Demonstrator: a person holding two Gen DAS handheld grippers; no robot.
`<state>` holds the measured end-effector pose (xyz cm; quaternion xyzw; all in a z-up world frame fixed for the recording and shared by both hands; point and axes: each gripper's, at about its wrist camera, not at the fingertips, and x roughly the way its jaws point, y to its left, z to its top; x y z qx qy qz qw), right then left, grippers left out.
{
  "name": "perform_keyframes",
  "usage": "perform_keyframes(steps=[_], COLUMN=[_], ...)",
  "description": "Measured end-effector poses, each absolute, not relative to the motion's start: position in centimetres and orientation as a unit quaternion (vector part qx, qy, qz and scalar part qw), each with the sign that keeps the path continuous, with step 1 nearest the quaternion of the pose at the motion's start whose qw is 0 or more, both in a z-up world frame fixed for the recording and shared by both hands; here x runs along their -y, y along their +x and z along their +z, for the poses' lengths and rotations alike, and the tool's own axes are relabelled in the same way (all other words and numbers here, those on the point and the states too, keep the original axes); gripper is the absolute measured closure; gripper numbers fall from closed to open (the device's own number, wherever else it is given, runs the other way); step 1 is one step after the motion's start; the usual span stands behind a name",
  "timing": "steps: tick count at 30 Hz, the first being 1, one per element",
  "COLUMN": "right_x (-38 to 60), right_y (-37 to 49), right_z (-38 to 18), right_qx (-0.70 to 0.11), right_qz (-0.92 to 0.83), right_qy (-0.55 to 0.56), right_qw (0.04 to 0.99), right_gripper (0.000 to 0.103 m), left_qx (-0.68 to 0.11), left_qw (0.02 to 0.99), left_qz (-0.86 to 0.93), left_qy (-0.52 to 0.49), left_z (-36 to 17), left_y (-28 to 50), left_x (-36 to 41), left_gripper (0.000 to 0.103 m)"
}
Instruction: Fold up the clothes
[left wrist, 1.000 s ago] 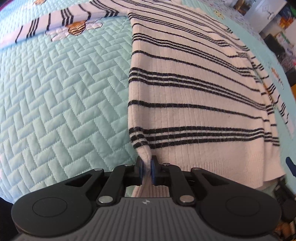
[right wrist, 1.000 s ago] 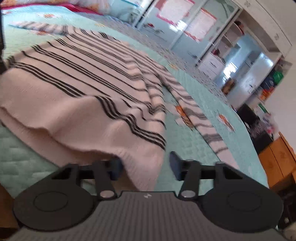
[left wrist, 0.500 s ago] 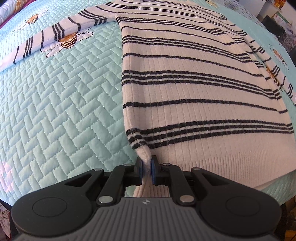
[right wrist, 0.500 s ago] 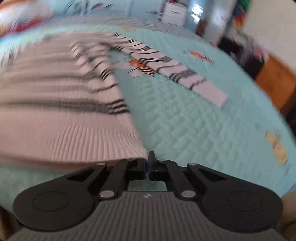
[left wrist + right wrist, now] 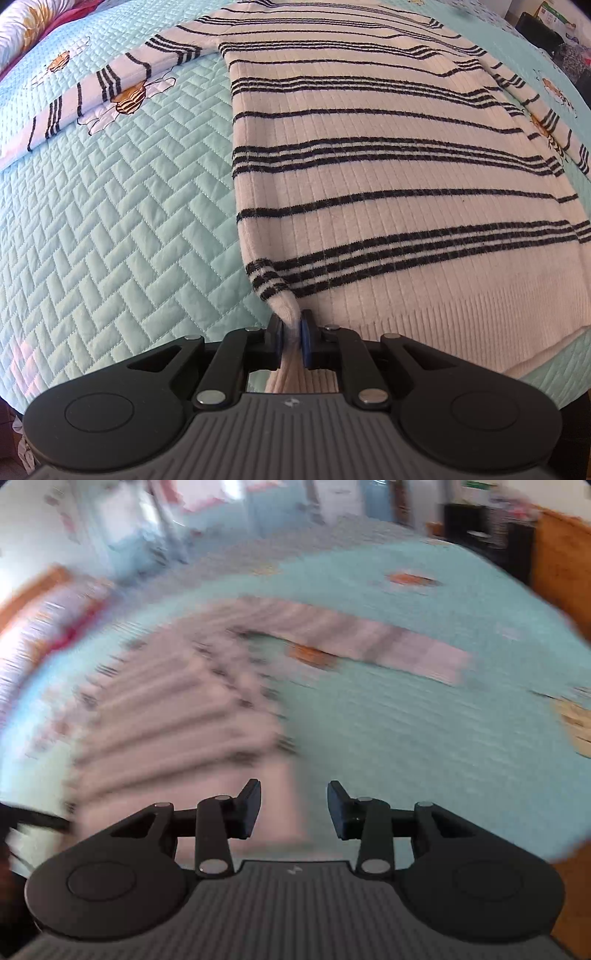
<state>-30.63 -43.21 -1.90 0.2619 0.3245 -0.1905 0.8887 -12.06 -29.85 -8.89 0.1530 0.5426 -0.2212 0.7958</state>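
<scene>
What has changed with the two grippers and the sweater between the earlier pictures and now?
The right gripper let go of the striped sweater: half a second ago it was shut at the hem corner; now its jaws are opening with nothing between them, and its view has swung across the quilt. The left gripper stays clamped on its hem corner, and the sweater stays spread flat.

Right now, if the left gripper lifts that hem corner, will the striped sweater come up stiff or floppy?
Likely floppy: the striped sweater bunches into a thin pinch inside the left gripper. Its thick ribbed knit suggests some weight, so it may sag. Fuzzy yarn probably drags on the quilted bedspread.
</scene>
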Motion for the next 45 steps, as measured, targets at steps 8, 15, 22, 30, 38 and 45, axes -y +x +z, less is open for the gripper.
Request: perform_keyframes(steps=[8, 15, 22, 30, 38, 45], right_x=[43.1, 48.9, 46.2, 50.3, 50.2, 50.2], right_y=[-22.6, -31.6, -26.0, -29.8, -33.3, -33.5], right_z=[-9.7, -9.9, -7.1, -9.1, -8.4, -8.4], right_qx=[-0.387, -0.351, -0.326, -0.335, -0.249, -0.238], right_qz=[-0.122, -0.231, -0.167, -0.253, -0.262, -0.255], right_qy=[0.351, 0.423, 0.376, 0.369, 0.42, 0.43], right_qw=[0.844, 0.803, 0.851, 0.829, 0.833, 0.832], right_gripper=[0.069, 0.103, 0.078, 0.1, 0.057, 0.056], left_qx=[-0.548, -0.54, -0.543, -0.552, -0.584, -0.594], left_qw=[0.792, 0.795, 0.793, 0.785, 0.749, 0.723], left_qz=[-0.22, -0.225, -0.228, -0.259, -0.304, -0.317], left_qy=[0.153, 0.16, 0.155, 0.107, -0.078, -0.156], left_z=[-9.0, -9.1, -9.0, -9.0, -9.8, -10.9], left_y=[-11.7, -11.8, -11.6, -10.5, -8.7, -8.5], left_x=[29.8, 29.8, 29.5, 28.0, 21.8, 19.9], left_gripper=[0.093, 0.093, 0.092, 0.092, 0.077, 0.071])
